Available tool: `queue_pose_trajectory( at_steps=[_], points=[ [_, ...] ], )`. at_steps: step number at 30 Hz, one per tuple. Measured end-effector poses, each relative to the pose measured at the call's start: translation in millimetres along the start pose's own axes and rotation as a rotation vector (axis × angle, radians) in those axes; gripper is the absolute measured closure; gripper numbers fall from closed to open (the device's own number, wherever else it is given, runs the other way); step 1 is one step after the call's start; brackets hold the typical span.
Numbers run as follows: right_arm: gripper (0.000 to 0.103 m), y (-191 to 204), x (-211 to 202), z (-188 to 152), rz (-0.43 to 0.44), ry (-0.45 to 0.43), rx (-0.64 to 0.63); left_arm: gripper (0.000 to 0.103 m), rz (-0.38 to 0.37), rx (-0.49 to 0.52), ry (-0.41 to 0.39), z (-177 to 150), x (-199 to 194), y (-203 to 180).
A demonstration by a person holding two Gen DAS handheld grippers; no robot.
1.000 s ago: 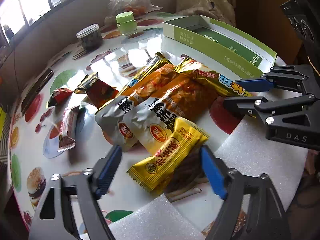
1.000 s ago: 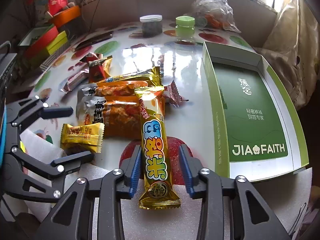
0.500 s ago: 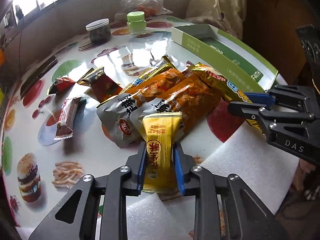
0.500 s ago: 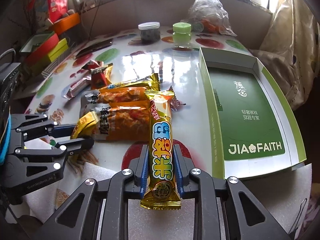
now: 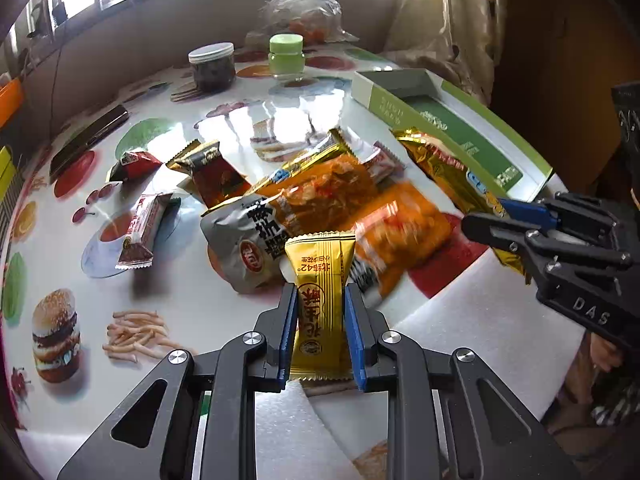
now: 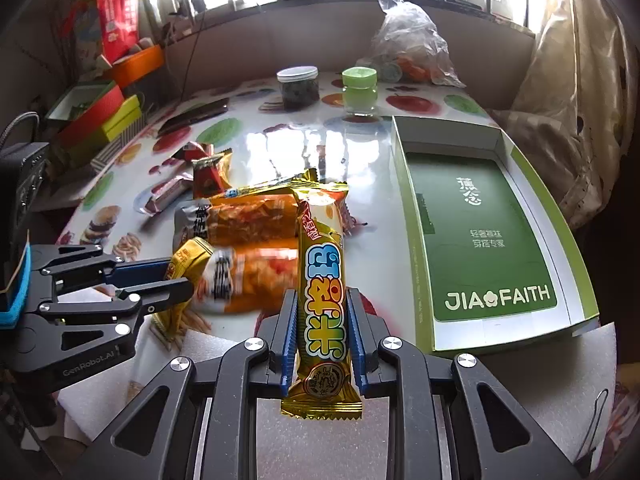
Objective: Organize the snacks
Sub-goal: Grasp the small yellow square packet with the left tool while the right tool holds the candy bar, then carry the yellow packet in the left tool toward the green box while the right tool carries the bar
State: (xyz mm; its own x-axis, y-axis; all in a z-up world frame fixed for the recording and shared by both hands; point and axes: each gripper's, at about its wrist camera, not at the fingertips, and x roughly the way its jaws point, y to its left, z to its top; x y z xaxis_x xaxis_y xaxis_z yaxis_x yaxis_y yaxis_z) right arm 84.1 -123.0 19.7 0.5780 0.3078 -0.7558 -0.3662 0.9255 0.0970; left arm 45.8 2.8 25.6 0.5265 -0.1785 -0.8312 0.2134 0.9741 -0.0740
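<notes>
My left gripper (image 5: pixel 321 300) is shut on a small yellow snack packet (image 5: pixel 320 280) and holds it lifted above the table. My right gripper (image 6: pixel 322 308) is shut on a long gold snack bar (image 6: pixel 322 272), also raised. Two orange and grey snack bags (image 5: pixel 320 200) lie in the middle of the table, the nearer one blurred. Smaller dark red and brown packets (image 5: pixel 138 232) lie to the left. The open green box (image 6: pixel 484 232) sits empty at the right. The left gripper shows at the left of the right wrist view (image 6: pixel 176 280).
Two jars (image 5: pixel 212 66) with white and green lids and a plastic bag (image 5: pixel 304 12) stand at the far edge. White foam sheets (image 5: pixel 480 340) lie at the near edge. Coloured boxes (image 6: pixel 100 112) stack at the far left.
My left gripper closed on the yellow packet and lifted it. My right gripper closed on the gold bar and raised it. The nearer orange bag shifted.
</notes>
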Motion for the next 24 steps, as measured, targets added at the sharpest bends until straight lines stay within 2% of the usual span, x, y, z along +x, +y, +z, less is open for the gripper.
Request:
queue_pose_trajectory(
  at_steps=[24],
  points=[
    [0.081, -29, -29, 5, -0.029, -0.076, 0.078, 0.079, -0.042, 0.028, -0.075, 37, -14, -26]
  ],
)
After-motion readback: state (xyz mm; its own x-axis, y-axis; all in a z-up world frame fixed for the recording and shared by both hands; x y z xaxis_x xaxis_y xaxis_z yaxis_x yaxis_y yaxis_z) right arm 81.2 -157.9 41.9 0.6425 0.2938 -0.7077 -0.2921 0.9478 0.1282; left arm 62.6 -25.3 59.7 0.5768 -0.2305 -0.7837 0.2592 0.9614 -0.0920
